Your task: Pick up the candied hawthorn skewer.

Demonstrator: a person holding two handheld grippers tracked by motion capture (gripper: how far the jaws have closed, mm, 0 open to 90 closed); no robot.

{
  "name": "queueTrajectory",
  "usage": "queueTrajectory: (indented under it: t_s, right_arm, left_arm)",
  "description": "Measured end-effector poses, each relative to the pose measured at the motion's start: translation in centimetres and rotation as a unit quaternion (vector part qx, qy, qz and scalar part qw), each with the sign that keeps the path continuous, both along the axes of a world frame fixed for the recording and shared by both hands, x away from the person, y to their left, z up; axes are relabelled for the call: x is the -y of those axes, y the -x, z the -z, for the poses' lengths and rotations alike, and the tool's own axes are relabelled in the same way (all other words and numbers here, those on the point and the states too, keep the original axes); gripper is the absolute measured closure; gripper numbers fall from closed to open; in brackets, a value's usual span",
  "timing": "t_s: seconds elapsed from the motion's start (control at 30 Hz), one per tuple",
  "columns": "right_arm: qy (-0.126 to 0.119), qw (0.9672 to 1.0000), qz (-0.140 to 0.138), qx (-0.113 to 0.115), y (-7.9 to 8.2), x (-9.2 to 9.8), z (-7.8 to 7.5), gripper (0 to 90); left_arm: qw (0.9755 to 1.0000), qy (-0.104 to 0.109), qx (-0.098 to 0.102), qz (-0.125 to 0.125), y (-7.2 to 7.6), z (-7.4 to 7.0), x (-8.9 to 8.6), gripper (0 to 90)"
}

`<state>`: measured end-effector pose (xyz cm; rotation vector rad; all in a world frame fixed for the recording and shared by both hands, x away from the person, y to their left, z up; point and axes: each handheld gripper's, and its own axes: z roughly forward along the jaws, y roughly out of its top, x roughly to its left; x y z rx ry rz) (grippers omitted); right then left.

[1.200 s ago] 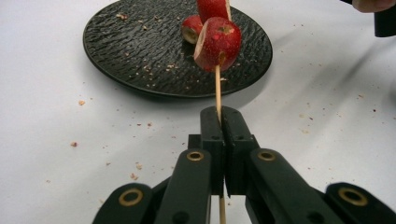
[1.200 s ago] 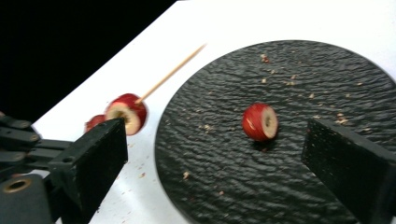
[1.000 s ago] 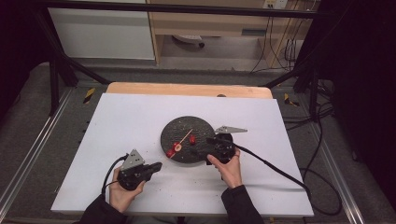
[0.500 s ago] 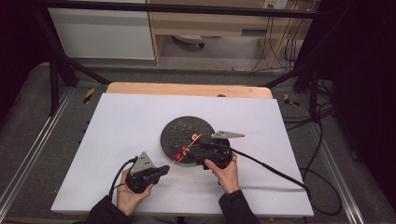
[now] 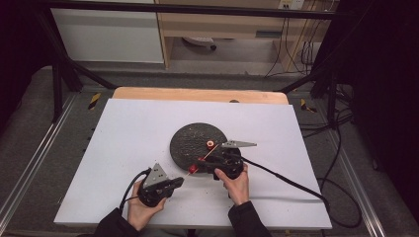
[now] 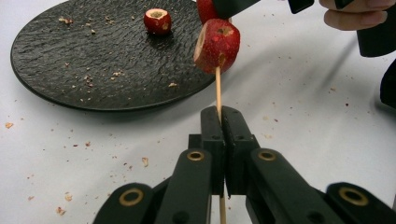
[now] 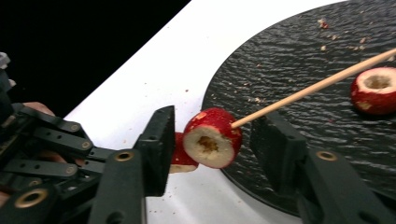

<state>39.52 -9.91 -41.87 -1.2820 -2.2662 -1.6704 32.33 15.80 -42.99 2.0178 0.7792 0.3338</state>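
My left gripper (image 5: 174, 181) (image 6: 220, 114) is shut on a thin wooden skewer (image 6: 217, 93) that slants up toward the black round plate (image 5: 190, 140). Two red cored fruit pieces are threaded on it; the nearer one (image 6: 217, 44) hangs just off the plate's edge. My right gripper (image 5: 212, 165) (image 7: 215, 133) has its jaws on either side of the end piece (image 7: 205, 142). The jaws have just been closing, with a small gap still visible on each side. A loose fruit piece (image 5: 211, 144) (image 7: 376, 91) lies on the plate (image 7: 299, 56).
The plate sits mid-table on a white sheet (image 5: 123, 133), with crumbs scattered on it and around it. A wooden table edge (image 5: 197, 94) runs along the back. The right gripper's cable (image 5: 286, 180) trails off to the right across the sheet.
My left gripper has shifted slightly right with the skewer, bringing its fruit end off the plate's near edge. The right gripper's jaws have narrowed around the end fruit piece.
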Motion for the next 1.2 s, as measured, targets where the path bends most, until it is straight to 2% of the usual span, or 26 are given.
queueTrajectory:
  t_s: [0.17,0.4,0.77,1.2]
  right_arm:
    - [-0.004,1.0,-0.003,-0.008,-0.1,0.0,0.0,60.6]
    - [-0.004,1.0,0.0,-0.005,-0.1,0.2,-0.3,61.7]
    - [-0.019,0.9992,0.033,0.015,-1.3,1.5,-2.2,61.9]
    - [-0.02,0.9965,0.076,0.03,-3.5,3.7,-4.4,62.0]
  left_arm:
    - [1.0,0.001,0.001,0.001,0.0,0.0,0.0,88.1]
    - [1.0,0.005,0.002,0.0,0.0,0.0,-0.2,88.1]
    - [0.9999,0.008,0.006,-0.002,0.1,-0.2,-1.0,88.1]
    - [0.9999,0.009,0.005,-0.009,0.0,-0.3,-1.7,88.2]
